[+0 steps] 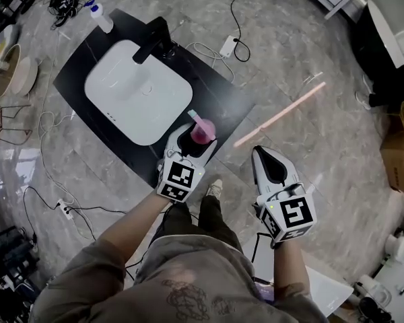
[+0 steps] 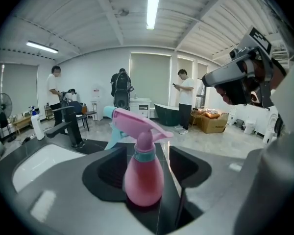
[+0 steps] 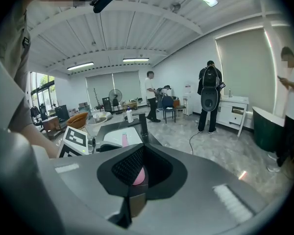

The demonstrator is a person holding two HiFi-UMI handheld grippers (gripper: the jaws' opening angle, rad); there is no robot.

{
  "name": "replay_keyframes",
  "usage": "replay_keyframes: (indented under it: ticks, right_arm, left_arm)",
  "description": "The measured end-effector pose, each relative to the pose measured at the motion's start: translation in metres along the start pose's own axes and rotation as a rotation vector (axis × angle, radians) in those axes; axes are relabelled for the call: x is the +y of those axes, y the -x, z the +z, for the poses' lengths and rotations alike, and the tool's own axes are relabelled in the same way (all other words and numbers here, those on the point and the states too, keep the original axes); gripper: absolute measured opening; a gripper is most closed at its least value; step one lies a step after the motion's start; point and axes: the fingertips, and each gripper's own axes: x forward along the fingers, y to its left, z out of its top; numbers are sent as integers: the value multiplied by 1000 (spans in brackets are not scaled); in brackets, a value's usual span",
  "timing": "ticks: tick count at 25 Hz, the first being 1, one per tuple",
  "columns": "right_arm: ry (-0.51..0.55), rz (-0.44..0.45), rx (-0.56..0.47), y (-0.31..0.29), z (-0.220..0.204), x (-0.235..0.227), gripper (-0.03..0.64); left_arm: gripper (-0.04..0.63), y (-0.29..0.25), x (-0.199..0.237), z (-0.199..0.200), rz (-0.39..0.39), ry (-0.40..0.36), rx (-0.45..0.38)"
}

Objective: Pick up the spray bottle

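Note:
A pink spray bottle (image 1: 202, 132) with a pink trigger head and teal nozzle stands upright at the near corner of a black counter (image 1: 81, 73). My left gripper (image 1: 192, 136) is open around it. In the left gripper view the bottle (image 2: 143, 175) sits between the two dark pads (image 2: 105, 173), close to the left one, with a narrow gap on the right side. My right gripper (image 1: 262, 155) hangs over the floor to the right of the counter, shut and holding nothing. In the right gripper view its jaws meet, and a bit of the pink bottle (image 3: 138, 176) shows beyond them.
A white basin (image 1: 138, 89) with a black faucet (image 1: 155, 39) is set in the counter. A white bottle (image 1: 101, 19) stands at its far corner. Cables and a power strip (image 1: 227, 46) lie on the tiled floor, with a pink stick (image 1: 279, 116) to the right. Several people stand far off.

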Motion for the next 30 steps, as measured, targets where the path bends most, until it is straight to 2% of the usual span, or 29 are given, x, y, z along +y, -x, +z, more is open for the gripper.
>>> replay_keyframes:
  ticks: [12, 15, 17, 25, 30]
  right_arm:
    - [-1, 6, 37, -5, -19, -5, 28]
    - [5, 11, 33, -9, -17, -4, 28]
    - [9, 17, 24, -10, -13, -2, 28]
    - [51, 19, -40, 1, 20, 8, 28]
    - [99, 3, -111, 18, 53, 14, 28]
  left_arm:
    - [262, -27, 4, -4, 25, -2, -13]
    - [205, -23, 6, 7, 25, -5, -44]
    - [158, -18, 8, 14, 21, 1, -58]
    - [158, 14, 19, 45, 40, -8, -98]
    - [158, 51, 27, 82, 61, -39, -174]
